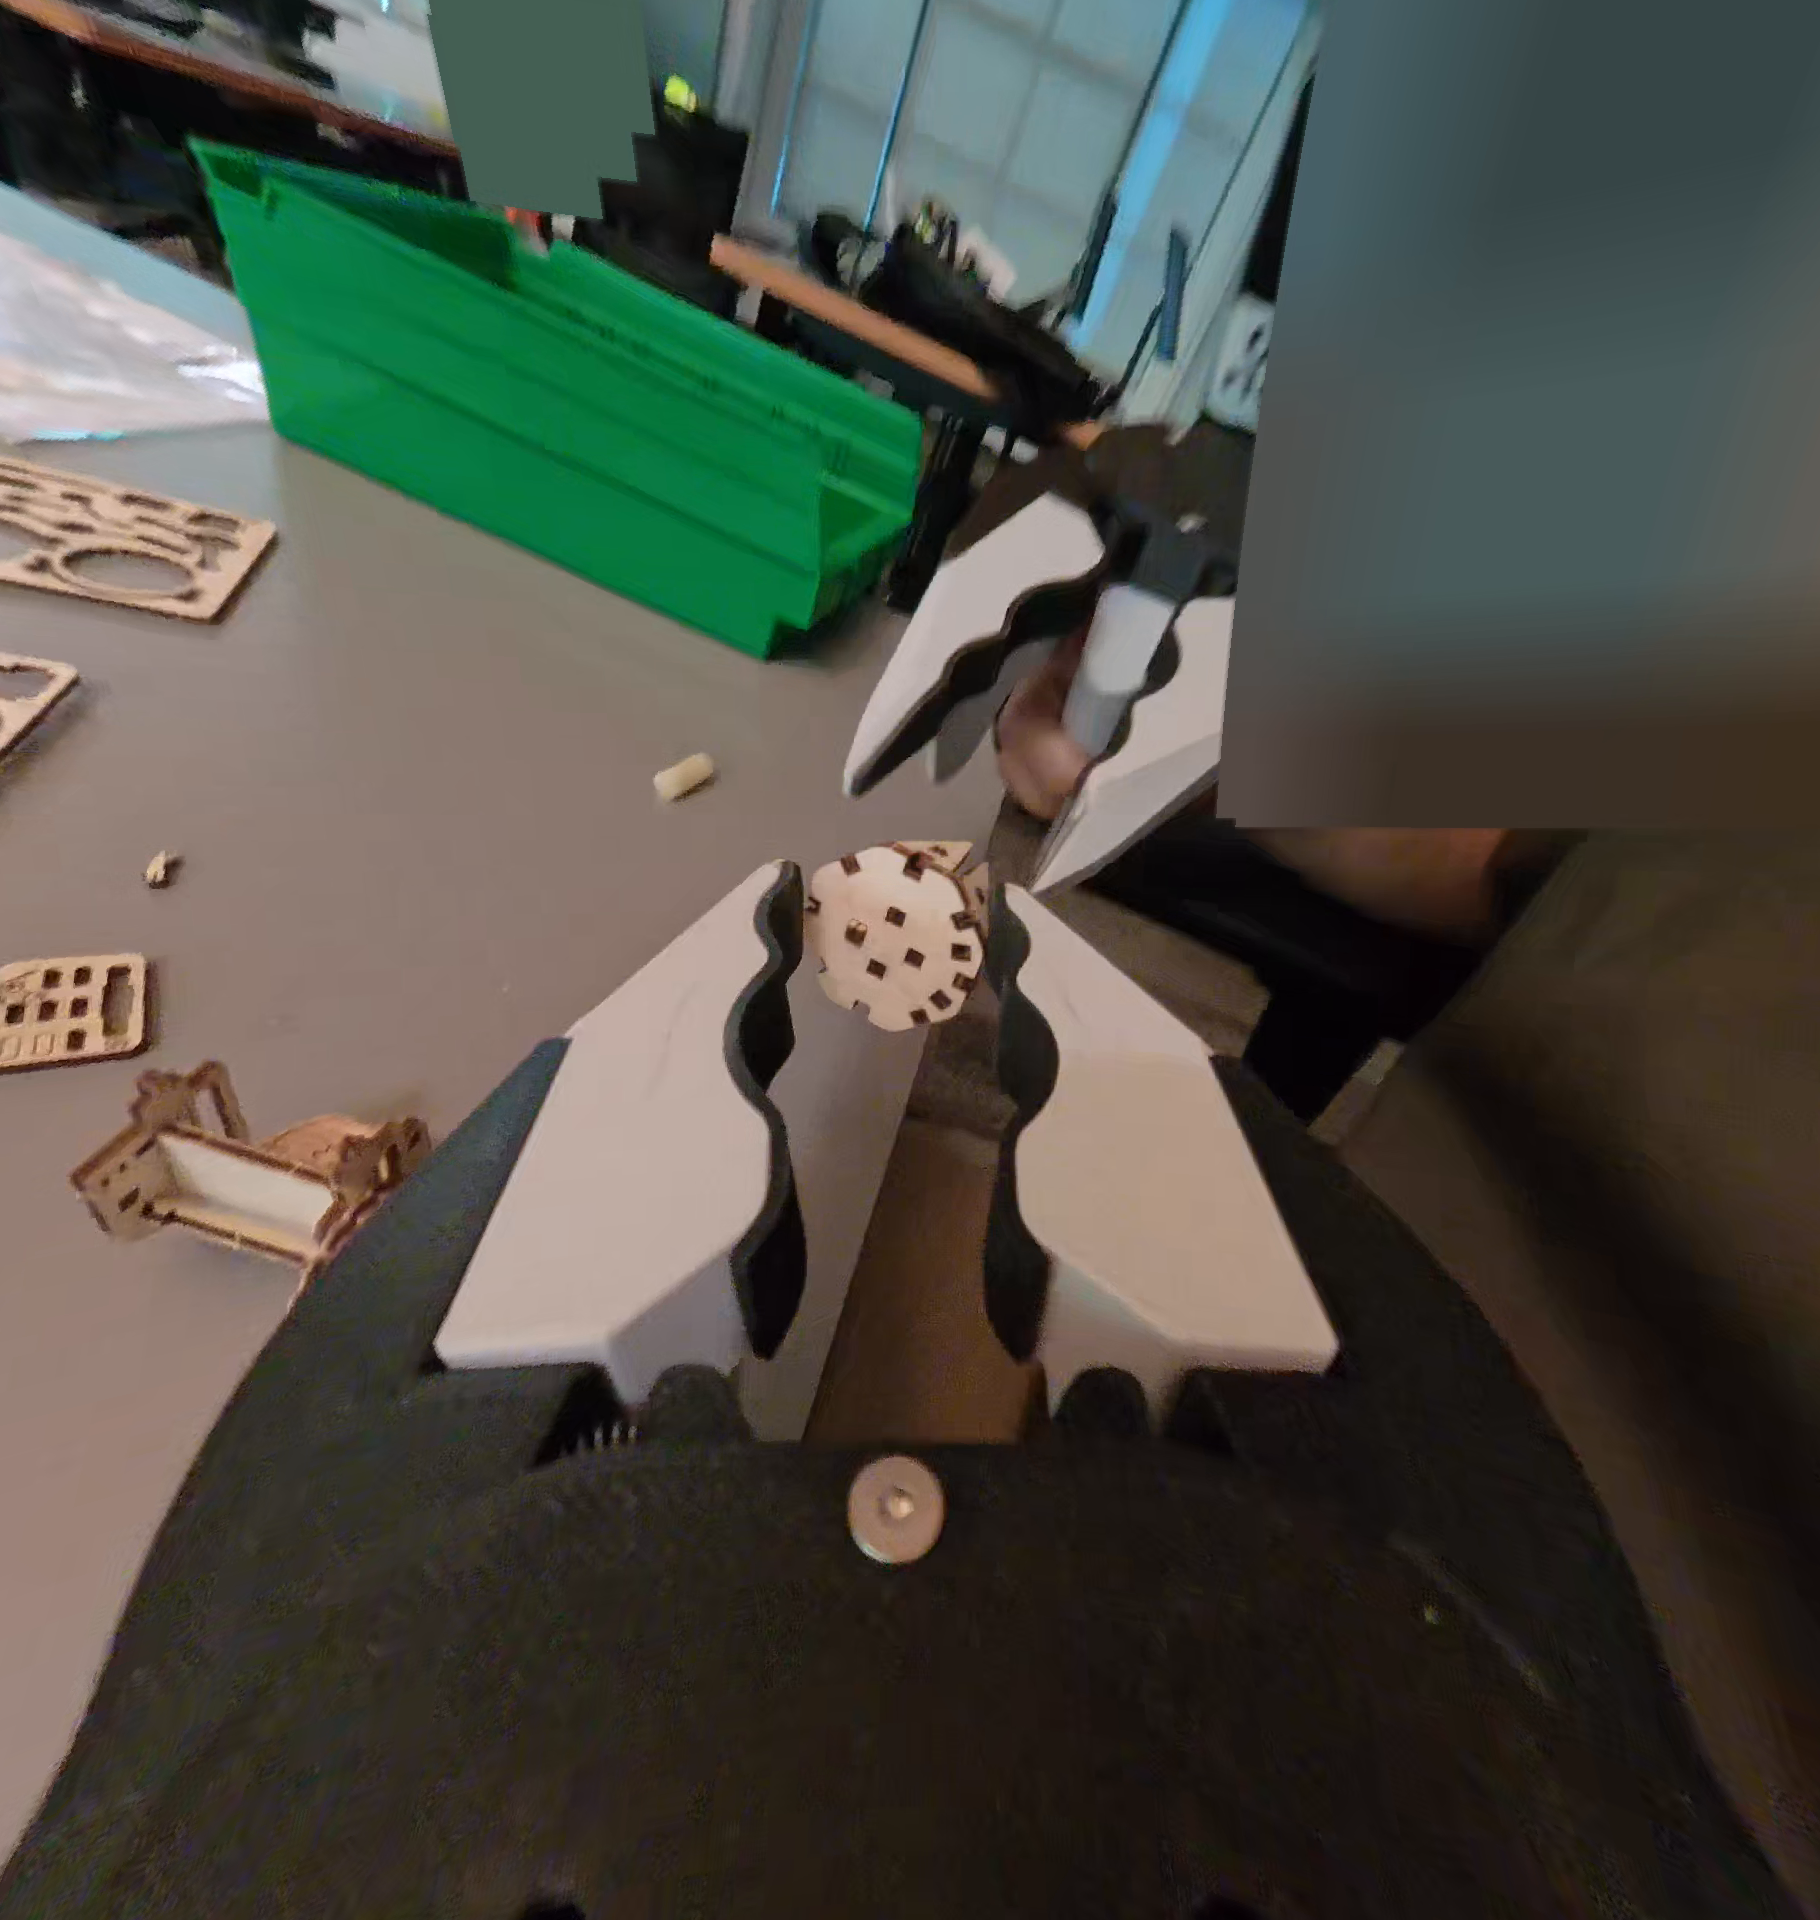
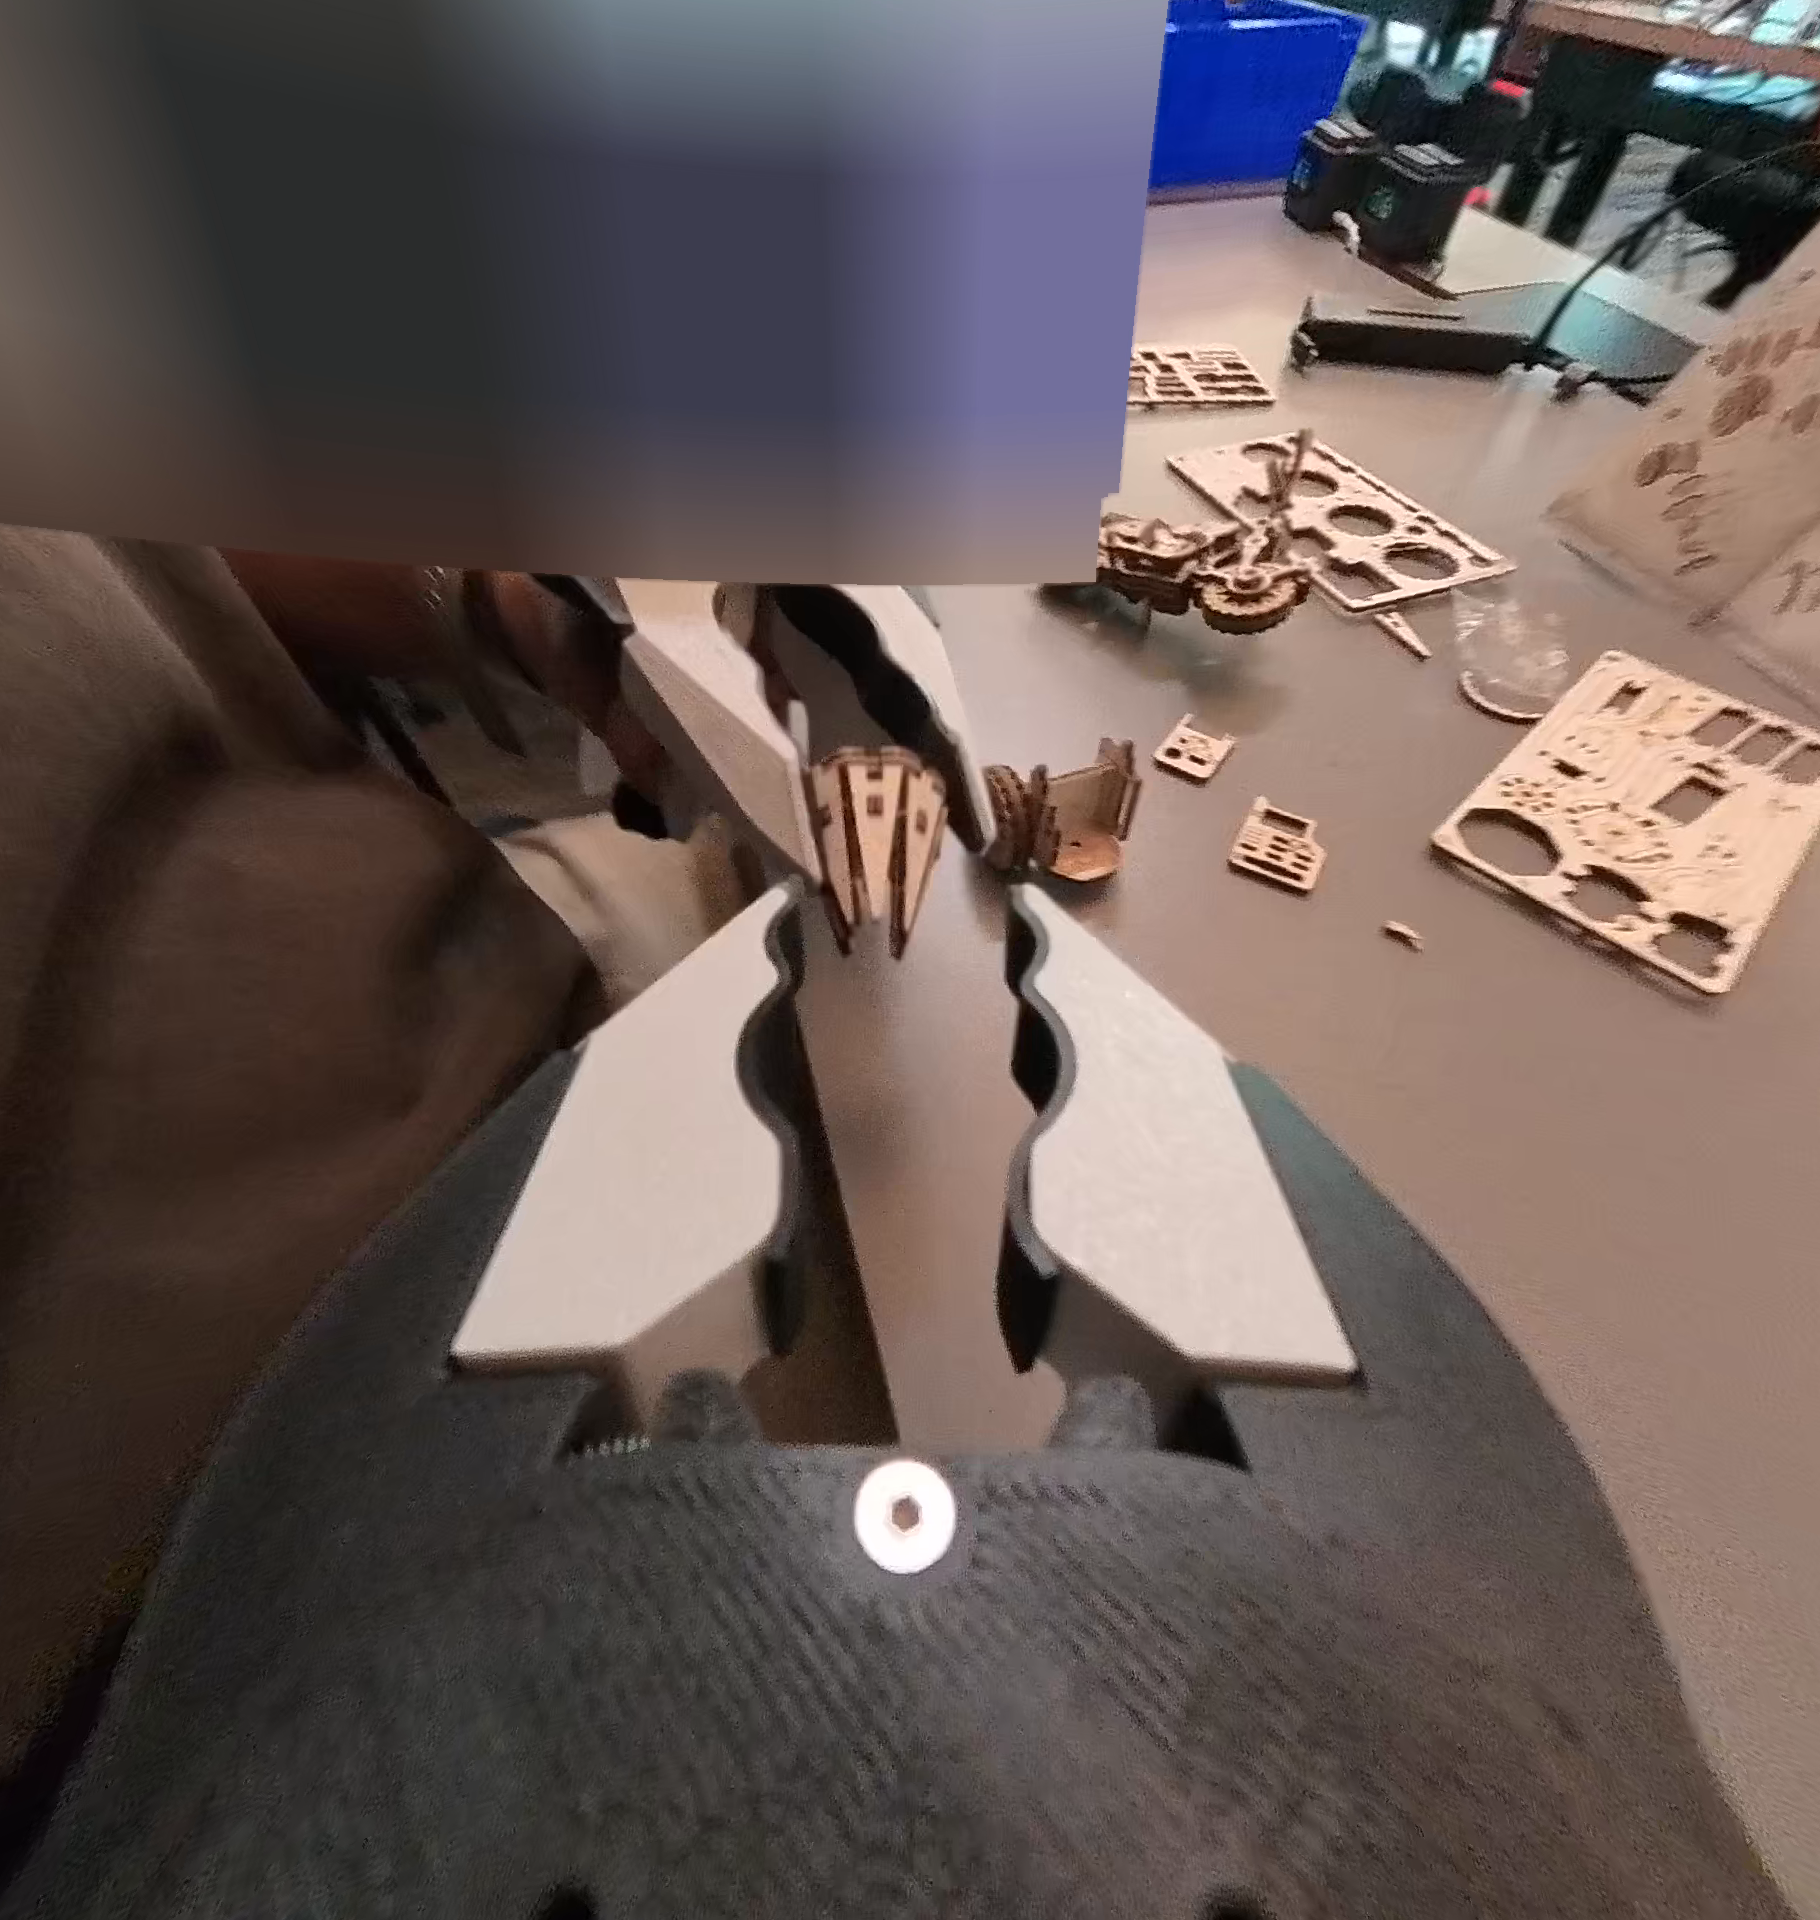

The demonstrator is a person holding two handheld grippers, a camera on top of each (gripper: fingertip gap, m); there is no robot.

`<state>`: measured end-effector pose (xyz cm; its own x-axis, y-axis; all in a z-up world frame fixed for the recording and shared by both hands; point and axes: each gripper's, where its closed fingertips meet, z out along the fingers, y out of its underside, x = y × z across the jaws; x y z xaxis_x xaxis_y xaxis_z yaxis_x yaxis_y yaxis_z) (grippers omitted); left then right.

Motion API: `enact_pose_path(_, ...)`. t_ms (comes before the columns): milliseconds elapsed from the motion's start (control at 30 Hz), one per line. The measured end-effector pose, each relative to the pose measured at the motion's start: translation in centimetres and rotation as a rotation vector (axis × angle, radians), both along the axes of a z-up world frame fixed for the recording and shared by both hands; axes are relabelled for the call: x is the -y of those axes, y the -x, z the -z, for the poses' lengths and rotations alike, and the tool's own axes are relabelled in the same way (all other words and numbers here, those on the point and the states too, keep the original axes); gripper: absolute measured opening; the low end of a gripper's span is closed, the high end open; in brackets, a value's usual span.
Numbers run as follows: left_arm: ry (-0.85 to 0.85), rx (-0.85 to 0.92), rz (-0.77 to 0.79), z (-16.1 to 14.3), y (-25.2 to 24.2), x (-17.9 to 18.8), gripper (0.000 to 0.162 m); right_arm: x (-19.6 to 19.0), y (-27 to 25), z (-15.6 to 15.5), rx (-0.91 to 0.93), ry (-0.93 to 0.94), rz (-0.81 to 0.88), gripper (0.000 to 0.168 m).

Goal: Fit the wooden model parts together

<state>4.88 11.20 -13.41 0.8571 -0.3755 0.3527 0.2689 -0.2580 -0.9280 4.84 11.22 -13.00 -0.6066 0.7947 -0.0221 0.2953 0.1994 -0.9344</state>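
Note:
My left gripper (image 1: pixel 890 894) is shut on a cone-shaped wooden assembly (image 1: pixel 895 940). I see its round end plate with several square slots between my fingertips. In the right wrist view the same assembly (image 2: pixel 875 842) tapers toward the camera, gripped by the left gripper (image 2: pixel 885 831). My right gripper (image 2: pixel 901 894) is open and empty, its fingertips just short of the assembly's narrow end. It also shows in the left wrist view (image 1: pixel 947 831), just behind the assembly, with a hand on its handle.
On the grey table: a green bin (image 1: pixel 573 416), cut-out wooden sheets (image 1: pixel 106 540) (image 2: pixel 1633 821), a small box-like assembly (image 1: pixel 231 1174), a slotted panel (image 1: pixel 54 1013), a small light peg (image 1: pixel 684 774), a partly built wooden piece (image 2: pixel 1072 810) and a model motorcycle (image 2: pixel 1197 582). Only a small space, under 4 cm, lies between the two pairs of fingers.

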Motion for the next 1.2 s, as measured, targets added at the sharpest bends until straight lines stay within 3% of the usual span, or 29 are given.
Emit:
enact_pose_path(100, -0.056, 0.048, 0.022, -1.2, 0.0, 0.4, 0.033, 0.1, -0.3, -1.0, -0.012, 0.103, -0.029, 0.026)
enact_pose_path(333, -0.101, 0.072, 0.055, -1.9, -0.6, 0.7, 0.033, 0.5, -0.8, -2.1, -0.053, 0.139, -0.062, 0.013)
enact_pose_path(900, -0.169, 0.096, 0.101, -3.1, -1.3, 1.3, 0.033, 1.5, -1.7, -3.3, -0.071, 0.205, -0.138, 0.004)
enact_pose_path(1200, -0.174, 0.111, 0.087, -3.3, -1.0, 1.2, 0.033, 1.4, -1.6, -3.5, -0.078, 0.212, -0.123, 0.009)
